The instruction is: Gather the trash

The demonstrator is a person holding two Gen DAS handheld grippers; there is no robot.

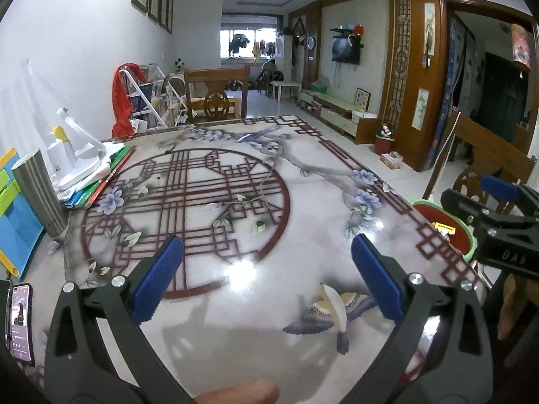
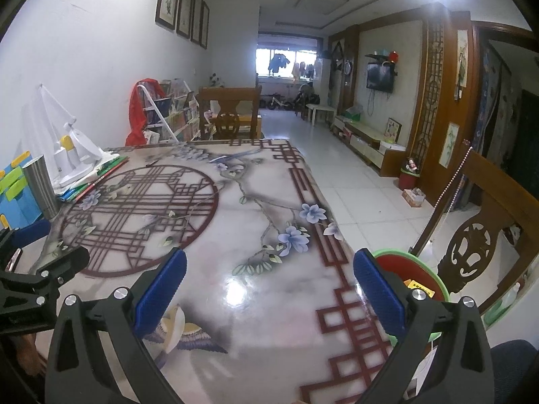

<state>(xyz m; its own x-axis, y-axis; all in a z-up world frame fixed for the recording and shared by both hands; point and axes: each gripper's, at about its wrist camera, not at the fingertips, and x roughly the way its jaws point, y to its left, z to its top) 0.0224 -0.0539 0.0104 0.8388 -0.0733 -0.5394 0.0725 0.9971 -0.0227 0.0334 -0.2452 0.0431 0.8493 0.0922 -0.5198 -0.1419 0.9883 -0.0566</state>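
Left tool (image 1: 267, 276) spread, holding nothing, above table (image 1: 269, 252); right tool (image 2: 269, 286) spread, empty, at table's right edge; red bin with green rim (image 2: 421, 276) just beyond that edge, yellow wrapper (image 2: 419, 290) inside.

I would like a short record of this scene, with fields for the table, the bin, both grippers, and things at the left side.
table: patterned glossy top, middle bare of loose trash
bin: red with green rim, at the table's right edge, yellow item inside
left gripper: open, holds nothing
right gripper: open, holds nothing
left side: ribbed metal cup, white lamp on books, phone
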